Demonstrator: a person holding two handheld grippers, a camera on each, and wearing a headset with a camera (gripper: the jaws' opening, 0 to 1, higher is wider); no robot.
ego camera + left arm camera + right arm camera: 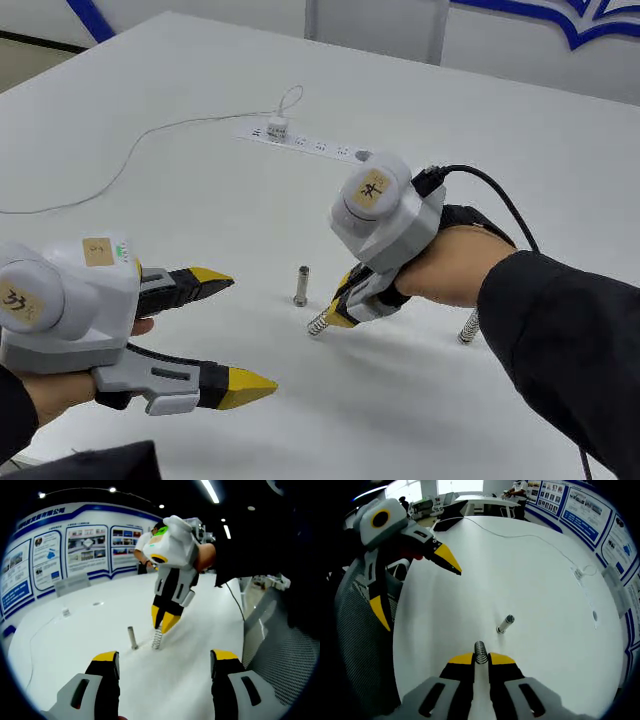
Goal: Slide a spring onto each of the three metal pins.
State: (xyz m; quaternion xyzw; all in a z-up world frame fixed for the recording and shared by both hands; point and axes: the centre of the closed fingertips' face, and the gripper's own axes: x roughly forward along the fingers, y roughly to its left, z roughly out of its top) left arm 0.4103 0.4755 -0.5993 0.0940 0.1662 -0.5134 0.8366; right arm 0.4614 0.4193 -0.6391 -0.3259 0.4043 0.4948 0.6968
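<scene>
Left tongs (252,332) idle apart; our right tongs (336,317) clamp a coiled steel spring (318,325), angled for the upright metal pin (301,285) at eleven o'clock.

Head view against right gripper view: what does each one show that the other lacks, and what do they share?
Head view adds a second spring on the table beside the person's sleeve. Right gripper view adds a mesh chair back off the table edge and wall posters. Both show the right gripper shut on a spring, the upright metal pin close ahead of it, the left gripper open, and the white table with its cable.
</scene>
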